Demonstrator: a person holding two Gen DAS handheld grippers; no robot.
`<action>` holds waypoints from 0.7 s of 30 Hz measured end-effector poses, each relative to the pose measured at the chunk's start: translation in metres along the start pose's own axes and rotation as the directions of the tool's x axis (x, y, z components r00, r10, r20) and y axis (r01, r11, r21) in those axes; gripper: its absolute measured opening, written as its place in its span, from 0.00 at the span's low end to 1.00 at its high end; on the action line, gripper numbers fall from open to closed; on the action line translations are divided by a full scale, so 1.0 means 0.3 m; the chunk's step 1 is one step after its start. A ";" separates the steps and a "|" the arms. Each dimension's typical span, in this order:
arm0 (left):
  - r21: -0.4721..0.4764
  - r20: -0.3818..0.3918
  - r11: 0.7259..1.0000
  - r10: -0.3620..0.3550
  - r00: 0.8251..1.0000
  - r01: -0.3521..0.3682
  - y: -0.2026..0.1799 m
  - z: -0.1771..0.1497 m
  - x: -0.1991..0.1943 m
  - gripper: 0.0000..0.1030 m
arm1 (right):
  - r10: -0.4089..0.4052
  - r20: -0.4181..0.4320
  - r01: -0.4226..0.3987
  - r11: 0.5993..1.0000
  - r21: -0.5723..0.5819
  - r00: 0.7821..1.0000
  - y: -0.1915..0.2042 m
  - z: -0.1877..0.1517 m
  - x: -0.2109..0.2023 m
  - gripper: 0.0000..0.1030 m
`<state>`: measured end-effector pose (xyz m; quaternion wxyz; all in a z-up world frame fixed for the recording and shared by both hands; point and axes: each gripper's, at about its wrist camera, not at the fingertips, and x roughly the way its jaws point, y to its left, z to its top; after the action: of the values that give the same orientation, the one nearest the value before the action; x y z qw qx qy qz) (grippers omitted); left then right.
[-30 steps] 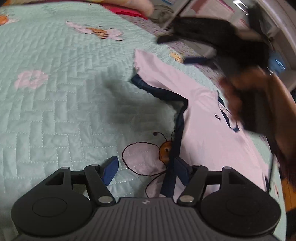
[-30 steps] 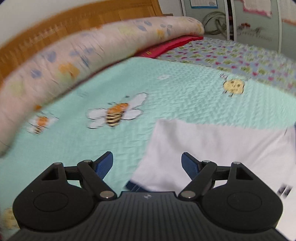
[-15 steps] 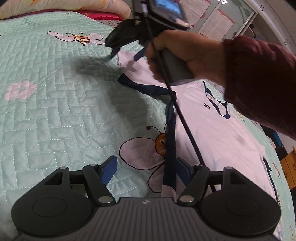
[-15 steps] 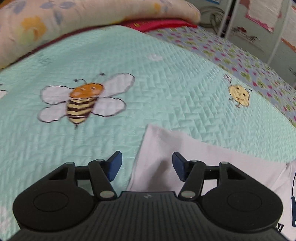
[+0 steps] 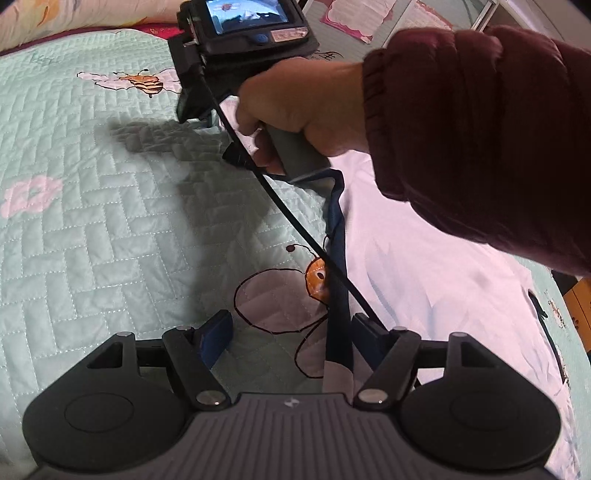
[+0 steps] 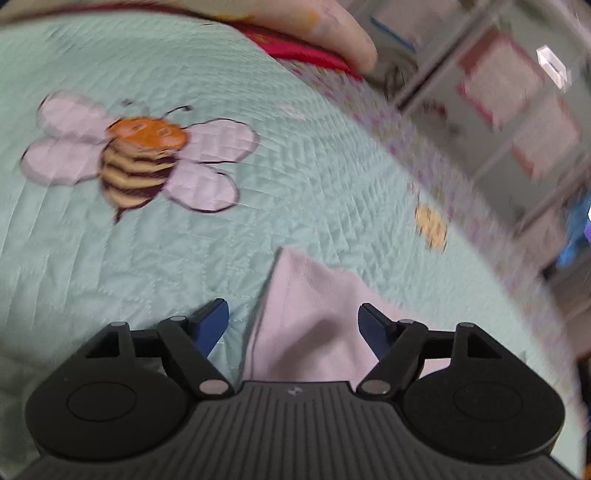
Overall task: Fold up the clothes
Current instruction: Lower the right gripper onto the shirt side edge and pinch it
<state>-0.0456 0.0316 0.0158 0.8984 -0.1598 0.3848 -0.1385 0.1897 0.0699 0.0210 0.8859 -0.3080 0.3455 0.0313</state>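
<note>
A white T-shirt point(image 5: 424, 266) with a navy side stripe point(image 5: 338, 295) lies flat on the mint quilted bedspread point(image 5: 110, 229). My left gripper point(image 5: 291, 336) is open, low over the shirt's striped side edge near the hem. My right gripper point(image 6: 293, 321) is open, with the white sleeve corner point(image 6: 306, 314) between its fingers. In the left wrist view the right hand and its gripper body point(image 5: 251, 48) hover over the sleeve.
The bedspread has bee point(image 6: 136, 162) and flower point(image 5: 31, 194) prints. A pillow point(image 6: 314, 22) and red fabric lie at the bed's head. A floral sheet point(image 6: 424, 155) and shelves point(image 6: 517, 110) are to the right. A cable point(image 5: 295, 221) runs across the left wrist view.
The right gripper swung in from above the bed and came down low over the sleeve corner. The left gripper stayed by the striped edge.
</note>
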 end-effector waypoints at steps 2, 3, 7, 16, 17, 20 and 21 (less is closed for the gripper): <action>0.003 0.000 1.000 0.004 1.000 -0.004 -0.004 0.000 -0.001 0.72 | -0.011 -0.004 0.011 1.000 0.014 1.000 -0.022 -0.012 0.002 0.73; 0.007 0.003 1.000 0.006 1.000 -0.006 -0.006 -0.002 0.002 0.74 | -0.025 0.001 0.025 1.000 0.000 1.000 -0.020 -0.026 0.000 0.72; 0.026 0.014 0.999 0.019 1.000 -0.020 -0.020 -0.012 0.012 0.78 | -0.046 0.043 0.050 0.994 -0.098 0.998 0.046 -0.054 -0.038 0.47; 0.080 0.021 0.997 -0.001 1.000 -0.001 -0.019 -0.026 0.011 0.80 | -0.104 0.026 0.106 0.979 -0.174 0.994 0.114 -0.034 -0.042 0.43; 0.076 0.021 0.997 -0.007 1.000 0.006 -0.015 -0.026 0.010 0.80 | -0.113 0.028 0.116 0.971 -0.208 0.993 0.125 -0.032 -0.035 0.43; 0.067 0.019 0.998 -0.016 1.000 0.015 -0.009 -0.020 0.007 0.80 | -0.139 0.025 0.141 0.956 -0.256 0.990 0.148 -0.021 -0.019 0.43; 0.064 0.018 0.998 -0.019 1.000 0.018 -0.007 -0.018 0.005 0.80 | -0.148 0.020 0.148 0.955 -0.258 0.989 0.153 -0.017 -0.015 0.43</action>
<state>-0.0488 0.0282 0.0121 0.9054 -0.1361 0.3702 -0.1574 0.1710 0.1049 -0.0031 0.8379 -0.4461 0.3142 0.0100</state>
